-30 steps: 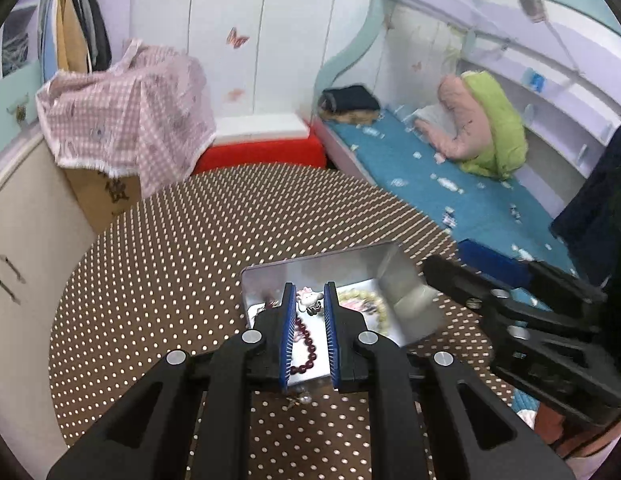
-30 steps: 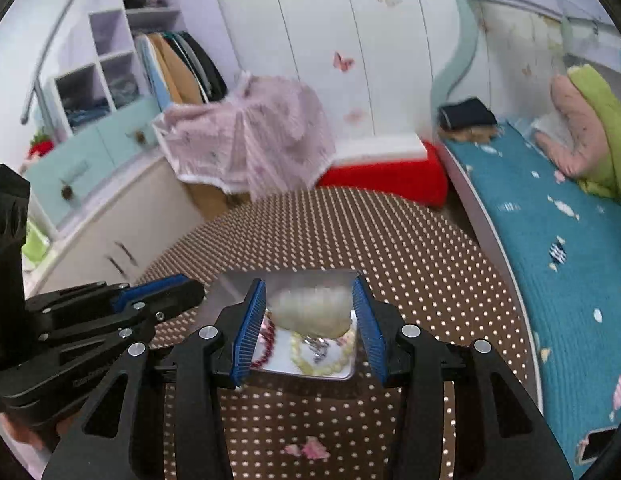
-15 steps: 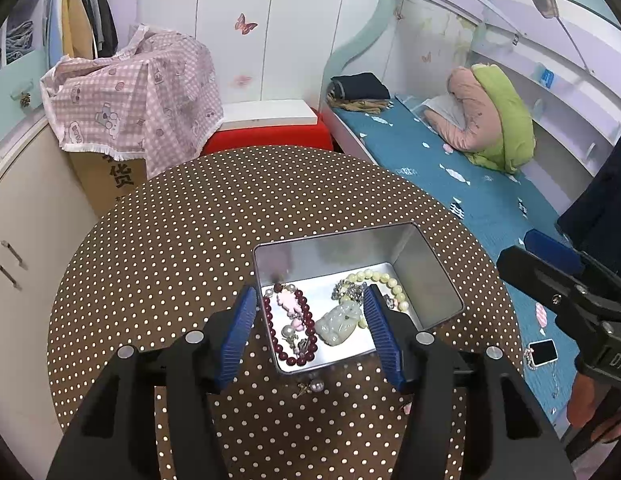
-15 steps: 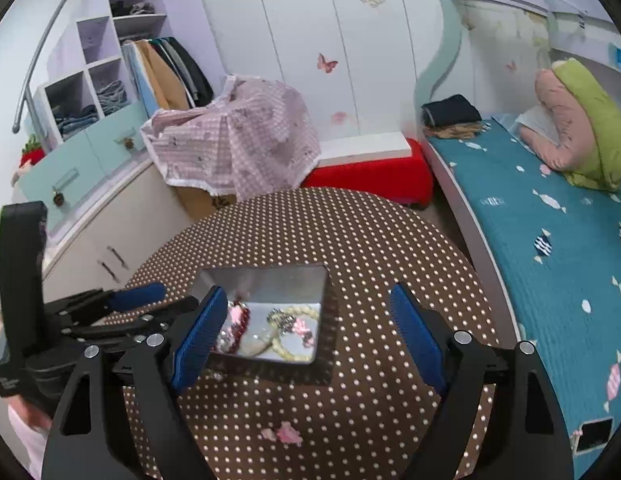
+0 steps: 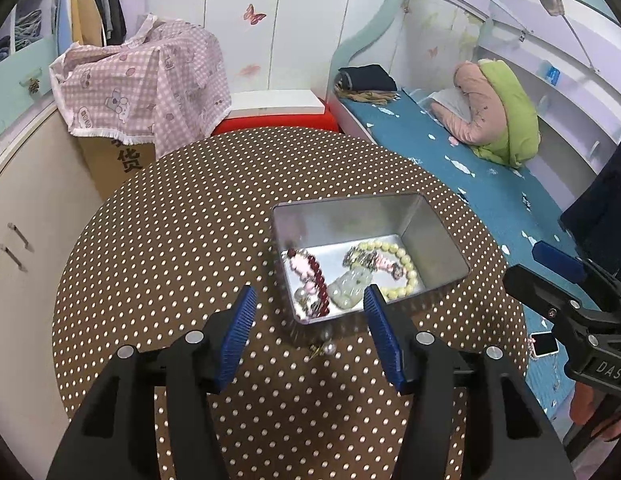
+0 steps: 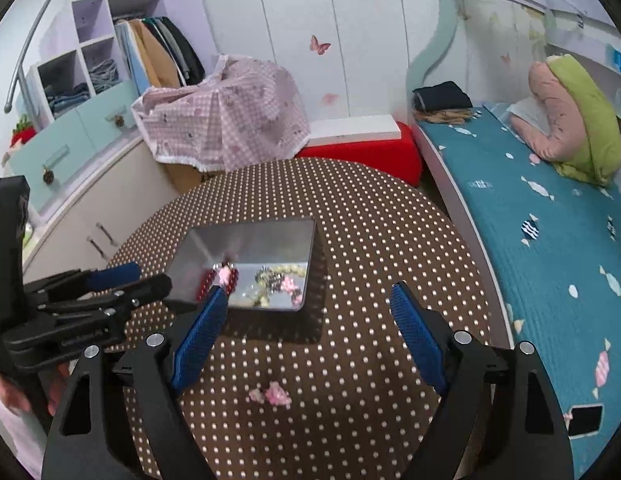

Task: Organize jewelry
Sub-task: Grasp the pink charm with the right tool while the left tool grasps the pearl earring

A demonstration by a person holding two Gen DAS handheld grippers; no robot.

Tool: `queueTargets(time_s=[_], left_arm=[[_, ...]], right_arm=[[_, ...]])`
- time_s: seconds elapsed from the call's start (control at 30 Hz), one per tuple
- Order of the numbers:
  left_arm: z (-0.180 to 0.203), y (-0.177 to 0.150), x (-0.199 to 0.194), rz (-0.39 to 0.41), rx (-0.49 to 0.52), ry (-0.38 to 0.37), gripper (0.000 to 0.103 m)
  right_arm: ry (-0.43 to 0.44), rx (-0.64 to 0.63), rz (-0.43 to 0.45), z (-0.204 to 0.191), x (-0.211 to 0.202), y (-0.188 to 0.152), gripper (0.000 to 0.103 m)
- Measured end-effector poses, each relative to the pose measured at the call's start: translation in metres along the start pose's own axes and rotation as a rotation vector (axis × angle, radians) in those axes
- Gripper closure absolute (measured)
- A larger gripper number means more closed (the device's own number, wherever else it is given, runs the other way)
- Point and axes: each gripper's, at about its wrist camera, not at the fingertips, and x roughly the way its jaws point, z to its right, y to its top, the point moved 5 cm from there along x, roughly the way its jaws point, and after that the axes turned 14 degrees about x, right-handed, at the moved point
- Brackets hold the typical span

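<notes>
In the left wrist view, the left gripper [image 5: 308, 330] hangs over the dotted round table [image 5: 170, 240] with its jaws standing moderately wide and nothing between the pads. Just ahead of its fingertips sits the metal tin [image 5: 434, 236], which holds a dark red bead bracelet [image 5: 316, 276], a pale jade pendant [image 5: 350, 288] and a yellow-green bead bracelet [image 5: 406, 268]. Nearer than the tin, between the two fingers and close to the tin's front wall, small earrings [image 5: 325, 347] lie loose on the cloth; these look like the next piece to collect. To do that well, the jaws should be lowered straight over the earrings, narrowed only once the pads straddle them, and kept clear of the tin's wall so it is not pushed away. The right gripper [image 5: 566, 300] shows at the far right of this view, apart from the tin. In the right wrist view, the right gripper [image 6: 310, 336] is spread wide and empty, with the tin [image 6: 282, 228] ahead and to the left of its left finger. A small pink ornament [image 6: 272, 392] lies on the cloth below and between its fingers, nearer than the tin. That piece probably suits this hand: descend over it, close gently since it looks small and light, then lift it over the tin's rim before releasing. The left gripper [image 6: 150, 280] reaches in from the left, beside the tin's left corner.
</notes>
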Motion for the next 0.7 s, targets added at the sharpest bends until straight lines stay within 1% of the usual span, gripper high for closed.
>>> queueTargets(time_s=[0.2, 0.33, 0.4, 0.53, 0.7], left_arm=[[-0.005, -0.017, -0.007, -0.011, -0.013, 0.005, 0.049], [-0.010, -0.030, -0.010, -0.027, -0.032, 0.015, 0.045], [-0.012, -0.036, -0.012, -0.030, -0.038, 0.016, 0.044], [-0.016, -0.050, -0.017, -0.045, -0.044, 0.026, 0.044], [-0.022, -0.065, -0.020, -0.059, -0.058, 0.031, 0.044]], right_arm=[[-0.023, -0.025, -0.030, 0.004, -0.004, -0.022, 0.022], [-0.016, -0.046, -0.056, 0.006, -0.004, -0.038, 0.022], [-0.003, -0.073, -0.063, 0.004, -0.006, -0.047, 0.022], [-0.016, -0.147, -0.060, -0.002, -0.010, -0.066, 0.022], [-0.018, -0.178, -0.085, -0.008, -0.006, -0.077, 0.022]])
